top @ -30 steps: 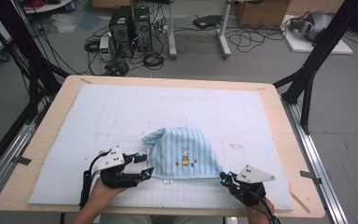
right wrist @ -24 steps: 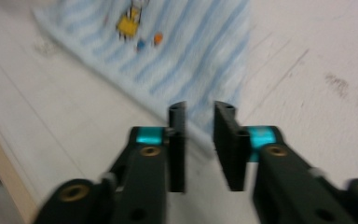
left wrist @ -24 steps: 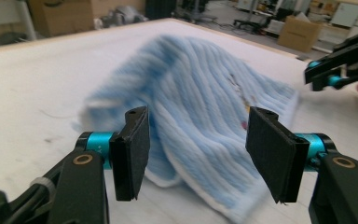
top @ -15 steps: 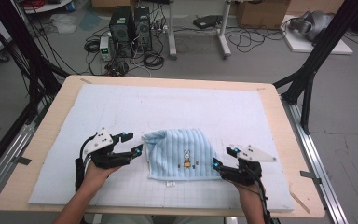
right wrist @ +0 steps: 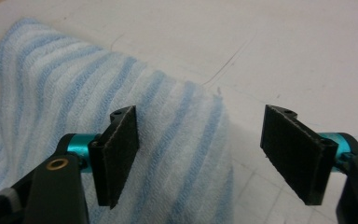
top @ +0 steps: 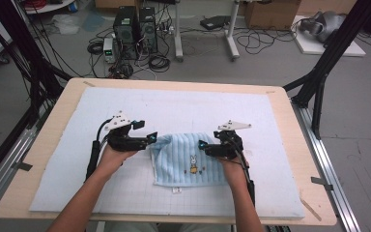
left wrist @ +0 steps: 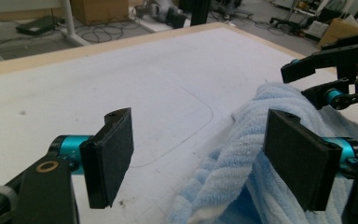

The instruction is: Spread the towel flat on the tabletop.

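a folded blue striped towel (top: 186,162) is seen on the white mat (top: 174,111) over the tabletop (top: 58,111), flanked by the left hand-held gripper (top: 150,138) and right hand-held gripper (top: 202,145), both held with jaws apart.

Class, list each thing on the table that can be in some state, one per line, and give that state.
Left gripper: jaws open, towel edge between them.
Right gripper: jaws open over the towel's corner.
Blue striped towel: folded, bunched at its left edge, lying on the white mat.
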